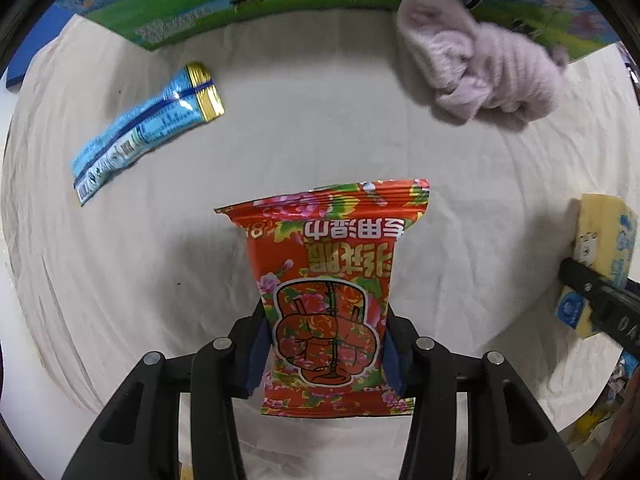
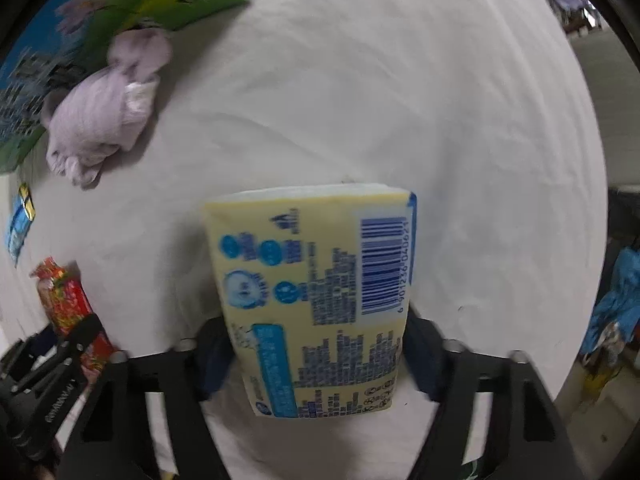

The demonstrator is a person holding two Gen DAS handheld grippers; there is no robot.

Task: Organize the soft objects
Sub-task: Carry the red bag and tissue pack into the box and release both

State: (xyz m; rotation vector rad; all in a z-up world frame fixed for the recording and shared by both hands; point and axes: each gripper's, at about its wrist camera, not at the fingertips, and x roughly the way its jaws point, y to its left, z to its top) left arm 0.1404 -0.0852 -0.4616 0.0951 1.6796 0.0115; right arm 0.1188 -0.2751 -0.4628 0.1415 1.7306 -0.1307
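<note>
My left gripper is shut on a red floral wet-wipe pack and holds it above the white cloth. My right gripper is shut on a yellow tissue pack with blue print and a barcode. The yellow pack also shows at the right edge of the left wrist view, and the red pack at the lower left of the right wrist view. A lilac knitted sock bundle lies at the far right, also seen in the right wrist view. A light-blue sachet lies at the far left.
A white cloth covers the round table. A flat green-and-blue printed carton lies along the far edge, partly under the sock bundle. Clutter shows beyond the table's right edge.
</note>
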